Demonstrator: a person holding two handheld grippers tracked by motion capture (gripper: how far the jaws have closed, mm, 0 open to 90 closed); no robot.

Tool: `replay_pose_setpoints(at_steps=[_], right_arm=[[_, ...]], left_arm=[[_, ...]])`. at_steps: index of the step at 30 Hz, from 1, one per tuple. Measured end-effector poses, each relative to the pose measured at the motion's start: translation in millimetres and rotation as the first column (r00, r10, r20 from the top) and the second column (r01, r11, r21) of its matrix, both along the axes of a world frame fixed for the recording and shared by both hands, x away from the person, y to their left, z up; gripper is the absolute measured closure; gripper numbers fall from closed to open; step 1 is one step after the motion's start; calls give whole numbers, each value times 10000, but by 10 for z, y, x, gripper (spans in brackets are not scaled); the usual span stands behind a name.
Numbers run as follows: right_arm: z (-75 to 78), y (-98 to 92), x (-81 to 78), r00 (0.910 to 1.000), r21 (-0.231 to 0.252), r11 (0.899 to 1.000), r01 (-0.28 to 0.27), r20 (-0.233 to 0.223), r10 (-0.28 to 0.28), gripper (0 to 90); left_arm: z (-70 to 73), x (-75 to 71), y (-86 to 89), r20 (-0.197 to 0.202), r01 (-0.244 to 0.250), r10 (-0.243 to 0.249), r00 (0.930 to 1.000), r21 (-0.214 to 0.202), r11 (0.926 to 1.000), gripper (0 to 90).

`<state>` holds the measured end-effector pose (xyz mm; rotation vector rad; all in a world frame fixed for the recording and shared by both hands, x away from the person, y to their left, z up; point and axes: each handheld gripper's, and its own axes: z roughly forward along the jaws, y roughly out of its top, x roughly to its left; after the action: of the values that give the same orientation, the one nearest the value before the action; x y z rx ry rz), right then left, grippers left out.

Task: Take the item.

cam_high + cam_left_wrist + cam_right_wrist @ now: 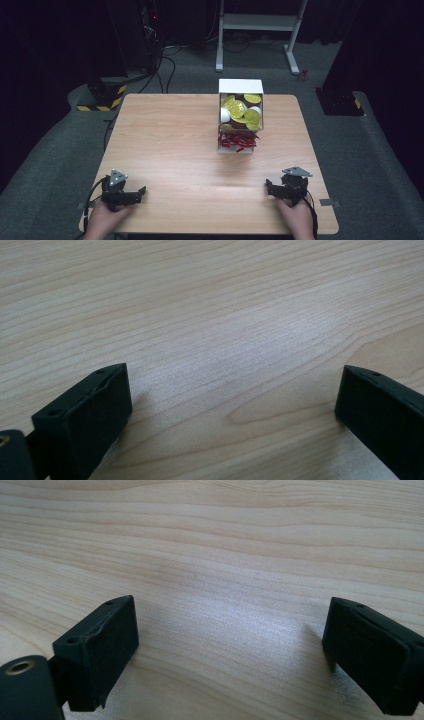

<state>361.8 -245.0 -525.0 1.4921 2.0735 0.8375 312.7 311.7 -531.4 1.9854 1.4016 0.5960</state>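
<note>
Dark surroundings frame the work area: grey carpet floor (45, 150), a white metal stand (257, 22) at the far side, and black equipment with yellow-and-black hazard striping (102, 100) at the far left.

Wooden table (175, 145), light grain, occupies the centre of the high view. Its surface is bare apart from the items listed below.

White box (240, 86), open, sits toward the far edge of the table, right of centre. It holds gold foil discs (239, 109), some white and dark pieces among them which cannot be identified, and red shredded filler (237, 140) at its near end. The box is well apart from both grippers.

Left gripper (139, 192) rests at the near left of the table, held in the person's left hand (102, 217). Its own view shows both black jaws spread wide over bare wood, nothing between them (232, 405).

Right gripper (269, 187) rests at the near right, held in the right hand (297, 217), grey plate on top. Its view likewise shows jaws wide apart on bare wood, holding nothing (230, 640).

Cables trail from both grippers toward the near edge.
</note>
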Motion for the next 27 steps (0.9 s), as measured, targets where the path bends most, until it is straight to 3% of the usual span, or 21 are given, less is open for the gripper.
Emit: replay_pose_setpoints(at_steps=[19,27], right_arm=[[0,0,1,10000,-12,10000,-34,16,34,77],[0,0,1,10000,-6,10000,-38,13,38,77]], left_arm=[[4,-24,-5,134,-101,102,9999,-41,9999,65],[64,-27,-25,-253,18,-15,9997,116,9999,145]])
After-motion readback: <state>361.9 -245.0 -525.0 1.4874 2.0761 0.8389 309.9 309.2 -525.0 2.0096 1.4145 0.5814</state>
